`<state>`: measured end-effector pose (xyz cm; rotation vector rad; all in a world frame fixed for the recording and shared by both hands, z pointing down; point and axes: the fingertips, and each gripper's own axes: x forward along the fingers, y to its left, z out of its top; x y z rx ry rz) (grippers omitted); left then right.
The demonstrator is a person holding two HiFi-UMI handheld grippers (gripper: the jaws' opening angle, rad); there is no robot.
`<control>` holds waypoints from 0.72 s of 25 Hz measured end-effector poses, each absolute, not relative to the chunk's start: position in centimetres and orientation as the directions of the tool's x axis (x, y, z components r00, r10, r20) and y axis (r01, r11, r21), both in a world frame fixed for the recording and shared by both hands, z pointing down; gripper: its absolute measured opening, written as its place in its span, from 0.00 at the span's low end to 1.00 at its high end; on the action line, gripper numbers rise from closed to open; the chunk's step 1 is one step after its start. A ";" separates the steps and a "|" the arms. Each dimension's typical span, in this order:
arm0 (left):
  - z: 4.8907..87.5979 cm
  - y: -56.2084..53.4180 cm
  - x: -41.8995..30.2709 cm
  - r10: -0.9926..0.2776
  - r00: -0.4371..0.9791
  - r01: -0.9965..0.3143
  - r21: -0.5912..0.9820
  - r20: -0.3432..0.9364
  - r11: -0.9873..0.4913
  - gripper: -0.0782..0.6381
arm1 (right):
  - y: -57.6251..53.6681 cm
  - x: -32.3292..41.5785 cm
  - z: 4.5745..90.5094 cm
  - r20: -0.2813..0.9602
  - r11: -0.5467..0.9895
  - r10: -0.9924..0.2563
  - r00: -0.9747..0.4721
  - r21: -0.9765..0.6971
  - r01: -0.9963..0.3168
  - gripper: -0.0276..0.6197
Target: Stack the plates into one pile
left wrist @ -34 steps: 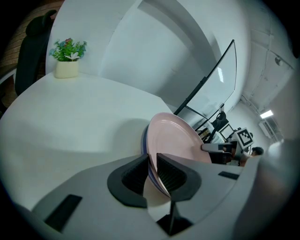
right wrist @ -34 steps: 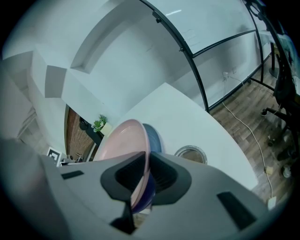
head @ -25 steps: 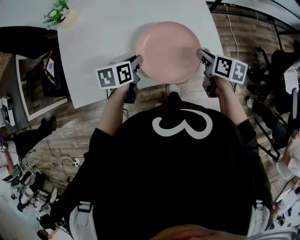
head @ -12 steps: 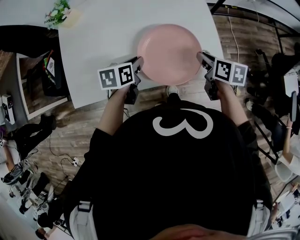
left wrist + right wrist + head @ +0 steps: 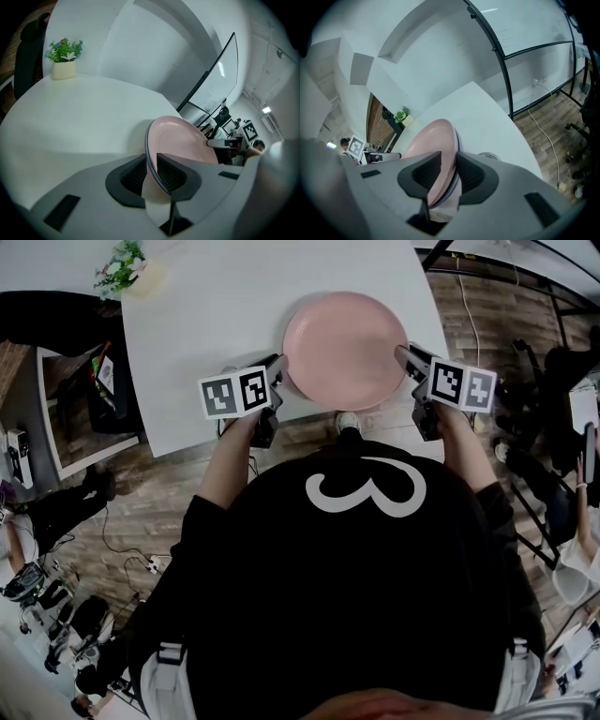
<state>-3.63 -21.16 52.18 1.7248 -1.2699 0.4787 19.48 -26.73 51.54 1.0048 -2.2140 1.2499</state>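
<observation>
As catalogued from above, a stack of plates (image 5: 345,348), pink plate uppermost with darker rims showing beneath it, lay flat on the white table (image 5: 206,315), close to the table's near edge.

- Left tongs (image 5: 152,168): set at the stack's left rim. The jaws stood narrow, closed on the rim, one pad above and one below.
- Right tongs (image 5: 449,171): set at the stack's right rim, opposite the left pair. The jaws had just been opening. The rim stood between them, with the pads eased off it rather than pressing.
- Potted plant (image 5: 120,266): small, green, in a pale pot. It stood at the table's far left corner, well apart from the stack.
- Wooden floor (image 5: 141,512): visible beside and below the table.
</observation>
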 end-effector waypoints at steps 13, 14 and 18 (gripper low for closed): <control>49.6 -18.5 -4.1 -0.590 0.489 -0.835 0.541 0.643 -0.101 0.21 | -25.0 19.7 49.4 0.630 0.329 -0.493 -0.599 -0.502 -0.799 0.30; 49.2 -18.2 -3.8 -0.593 0.513 -0.815 0.569 0.621 -0.108 0.21 | -24.5 19.6 49.0 0.620 0.331 -0.504 -0.602 -0.505 -0.797 0.30; 47.8 -16.3 -2.7 -0.580 0.565 -0.791 0.586 0.587 -0.177 0.21 | -22.3 19.3 46.8 0.559 0.336 -0.569 -0.603 -0.511 -0.791 0.30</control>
